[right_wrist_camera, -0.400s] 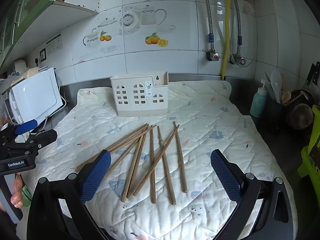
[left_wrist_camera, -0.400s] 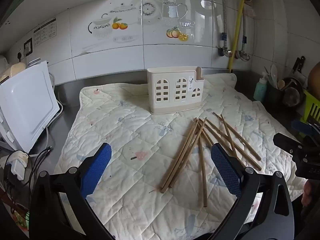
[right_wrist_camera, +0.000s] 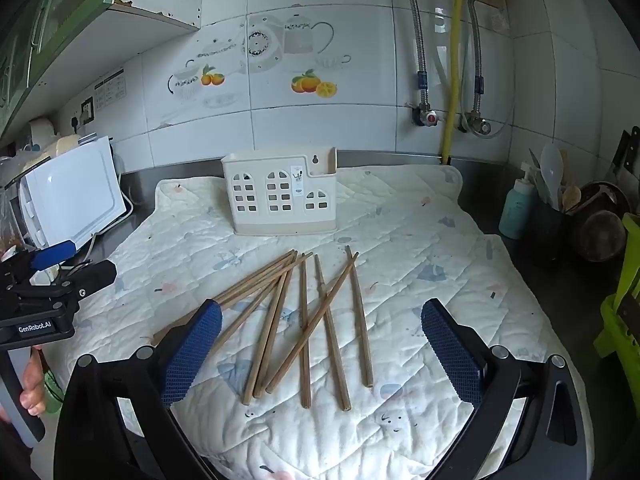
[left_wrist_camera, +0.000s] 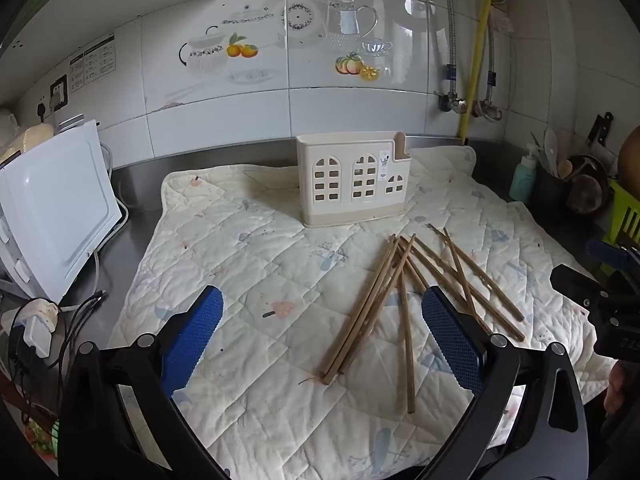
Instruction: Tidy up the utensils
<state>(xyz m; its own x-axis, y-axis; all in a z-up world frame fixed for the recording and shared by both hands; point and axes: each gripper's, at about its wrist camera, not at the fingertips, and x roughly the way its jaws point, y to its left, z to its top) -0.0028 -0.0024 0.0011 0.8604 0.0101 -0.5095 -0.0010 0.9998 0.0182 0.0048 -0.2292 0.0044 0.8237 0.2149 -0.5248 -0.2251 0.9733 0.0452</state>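
Observation:
Several brown wooden chopsticks lie scattered on a quilted cloth, fanned out in front of a cream utensil holder shaped like a house. In the left wrist view the chopsticks lie right of centre and the holder stands behind them. My right gripper hovers open above the near ends of the chopsticks, nothing between its blue pads. My left gripper is open too, over the cloth left of the pile, its right pad above some sticks.
A white appliance with cables stands at the left. A teal bottle, a dark pot of utensils and a green rack crowd the right. The steel counter meets a tiled wall behind.

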